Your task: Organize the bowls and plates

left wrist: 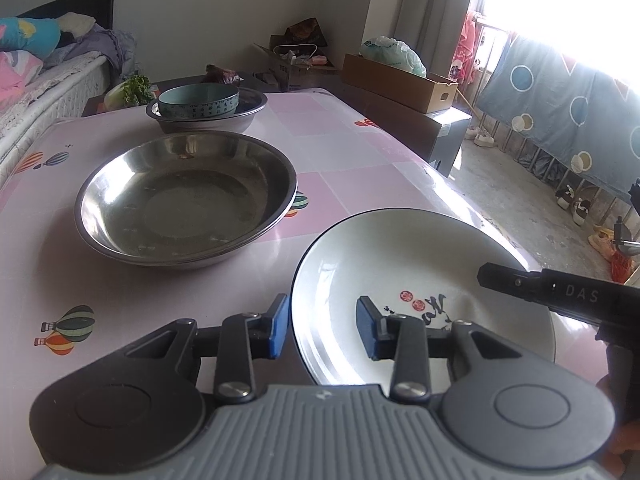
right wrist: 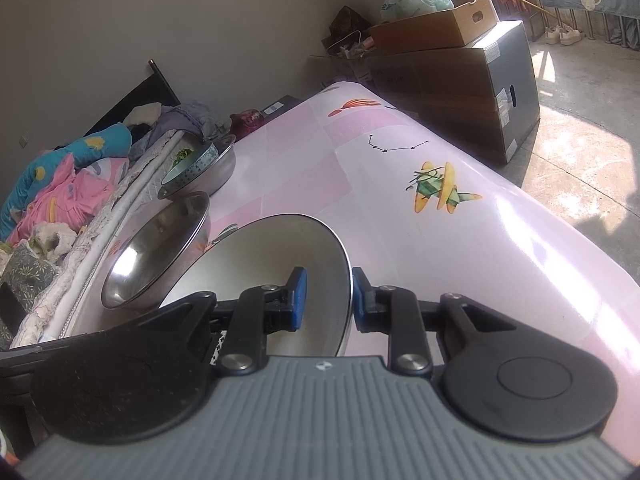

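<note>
We saw the bed (left wrist: pixel 40 80) along the left wall, heaped with bright bedding. Beside it stood the table (left wrist: pixel 120 300) under a pink cloth printed with balloons. Behind the table's far corner an open cardboard box (left wrist: pixel 400 80) sat on a dark cabinet.

On the table, the large steel basin (left wrist: pixel 120 184) lay in the middle, with a second rim showing just under its own as if stacked. Further back stood the smaller steel basin (left wrist: pixel 256 110), and the teal bowl (left wrist: pixel 200 106) sat inside it, leaning toward its left side.

The white plate (left wrist: pixel 400 264), with its black rim and painted characters, was nearest us, close to the table's right edge and just beside the large basin. It looked tilted. We could not tell whether any part of it rested on the cloth.

The right gripper (right wrist: pixel 328 300) had that plate by its rim. Its jaws were narrow, one blue pad on the inner face and the other against the outer edge.

The left gripper (left wrist: pixel 322 328) straddled the opposite rim. Its jaws were partly open. The outer pad (left wrist: pixel 278 328) stood just beside the rim and the inner pad (left wrist: pixel 368 330) hung over the plate's bowl, clear of the rim, so we saw no squeeze there.
</note>
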`<action>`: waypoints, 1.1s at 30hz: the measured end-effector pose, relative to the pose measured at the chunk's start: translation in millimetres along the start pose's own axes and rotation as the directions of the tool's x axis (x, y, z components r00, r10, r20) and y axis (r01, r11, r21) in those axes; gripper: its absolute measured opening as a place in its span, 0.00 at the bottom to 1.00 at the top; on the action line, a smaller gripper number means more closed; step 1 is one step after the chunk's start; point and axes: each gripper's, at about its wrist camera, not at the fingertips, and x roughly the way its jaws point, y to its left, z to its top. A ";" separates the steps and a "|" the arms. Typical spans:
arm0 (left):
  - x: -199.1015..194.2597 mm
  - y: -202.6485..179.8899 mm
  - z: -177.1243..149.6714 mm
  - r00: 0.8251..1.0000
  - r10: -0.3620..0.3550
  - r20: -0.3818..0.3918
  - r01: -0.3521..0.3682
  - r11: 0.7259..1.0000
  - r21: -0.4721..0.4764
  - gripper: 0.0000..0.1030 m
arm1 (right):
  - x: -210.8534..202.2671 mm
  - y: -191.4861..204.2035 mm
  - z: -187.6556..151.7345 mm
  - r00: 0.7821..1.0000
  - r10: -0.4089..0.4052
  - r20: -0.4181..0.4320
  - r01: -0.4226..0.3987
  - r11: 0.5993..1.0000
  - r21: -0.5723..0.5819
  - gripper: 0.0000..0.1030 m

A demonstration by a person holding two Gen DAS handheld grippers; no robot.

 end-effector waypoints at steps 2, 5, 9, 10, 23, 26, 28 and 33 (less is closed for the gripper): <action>2.6 2.6 0.0 1.000 -0.003 -0.016 0.002 1.000 -0.011 0.30 | 1.8 -1.8 -1.4 1.000 -0.001 -0.006 0.001 1.000 0.004 0.22; 5.0 6.6 -1.0 0.999 -0.014 -0.034 0.013 1.000 -0.026 0.24 | 3.6 -4.4 -3.6 1.000 -0.001 -0.014 0.002 1.000 0.009 0.22; 8.2 9.2 -2.6 0.999 -0.018 -0.050 0.017 0.999 -0.030 0.21 | 3.7 -4.3 -4.9 1.000 -0.002 -0.016 0.002 1.000 0.003 0.22; 8.1 9.2 -2.6 0.999 -0.018 -0.051 0.017 0.999 -0.029 0.21 | 3.6 -3.8 -5.1 1.000 -0.004 -0.017 0.004 1.000 -0.001 0.22; 10.6 9.1 -4.3 0.997 -0.043 -0.067 0.041 0.999 -0.025 0.27 | -1.3 2.2 -12.2 0.999 -0.032 -0.025 0.030 0.995 -0.099 0.19; 10.3 9.4 -5.2 0.998 -0.040 -0.058 0.038 0.999 -0.029 0.26 | -1.8 4.4 -12.5 0.999 -0.042 -0.022 0.039 0.991 -0.128 0.19; 10.6 11.5 -5.0 0.997 -0.046 -0.056 0.043 0.998 -0.038 0.25 | -2.4 5.7 -13.1 0.999 -0.046 -0.020 0.043 0.989 -0.145 0.20; 12.0 9.1 -5.7 0.998 -0.039 -0.052 0.038 0.999 -0.009 0.29 | -2.0 5.2 -14.8 0.999 -0.045 -0.005 0.044 0.986 -0.160 0.20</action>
